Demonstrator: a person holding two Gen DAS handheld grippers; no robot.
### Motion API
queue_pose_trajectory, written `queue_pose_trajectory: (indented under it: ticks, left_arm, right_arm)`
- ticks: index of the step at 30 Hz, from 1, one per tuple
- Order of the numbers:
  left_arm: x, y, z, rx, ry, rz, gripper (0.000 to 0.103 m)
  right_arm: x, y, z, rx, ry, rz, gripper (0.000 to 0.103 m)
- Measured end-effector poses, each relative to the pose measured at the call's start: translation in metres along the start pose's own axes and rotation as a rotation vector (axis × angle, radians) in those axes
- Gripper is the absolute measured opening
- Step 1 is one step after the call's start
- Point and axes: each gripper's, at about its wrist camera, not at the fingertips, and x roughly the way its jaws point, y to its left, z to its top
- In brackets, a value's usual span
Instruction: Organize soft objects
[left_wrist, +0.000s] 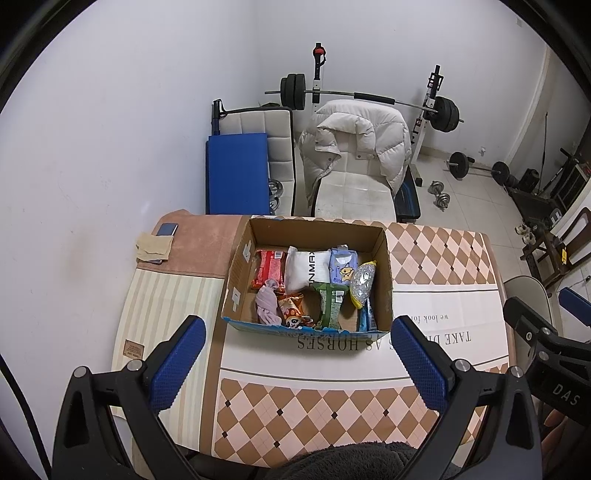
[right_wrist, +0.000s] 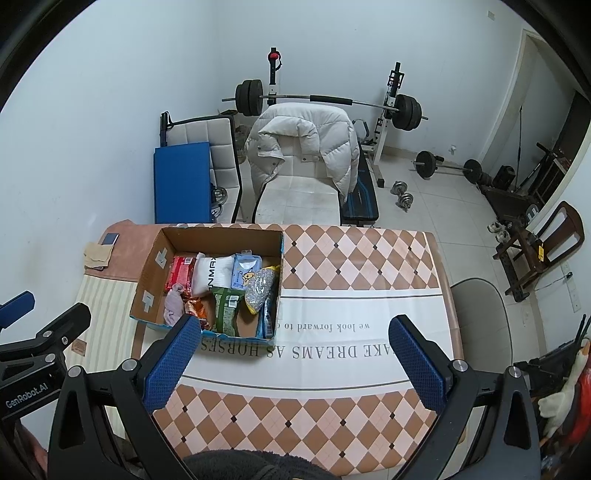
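An open cardboard box (left_wrist: 240, 266) sits on the table and holds several soft packs: a red pack (left_wrist: 269, 267), a white pack (left_wrist: 306, 269), a blue tissue pack (left_wrist: 343, 264), a green pack (left_wrist: 332, 302), a silver-yellow bag (left_wrist: 364, 282), an orange snack bag (left_wrist: 291, 308) and a pink cloth (left_wrist: 267, 302). The box also shows in the right wrist view (right_wrist: 151, 273). My left gripper (left_wrist: 297, 354) is open and empty, above the table just in front of the box. My right gripper (right_wrist: 293, 354) is open and empty, to the right of the box front.
The table has a checked cloth (left_wrist: 314, 406) with printed text. A phone (left_wrist: 166, 229) and a folded beige cloth (left_wrist: 153, 249) lie at the far left corner. Behind the table stand a chair with a white jacket (left_wrist: 354, 147), a blue mat (left_wrist: 236, 173) and a barbell rack (left_wrist: 369, 98).
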Motion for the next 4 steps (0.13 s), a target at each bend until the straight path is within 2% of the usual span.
queue_pose_trajectory:
  ticks: [4]
  left_arm:
    - [-0.0032, 0.0004, 0.0011, -0.003, -0.009, 0.003, 0.103]
  right_arm:
    - [-0.0002, -0.0005, 0.0009, 0.001, 0.002, 0.001, 0.103]
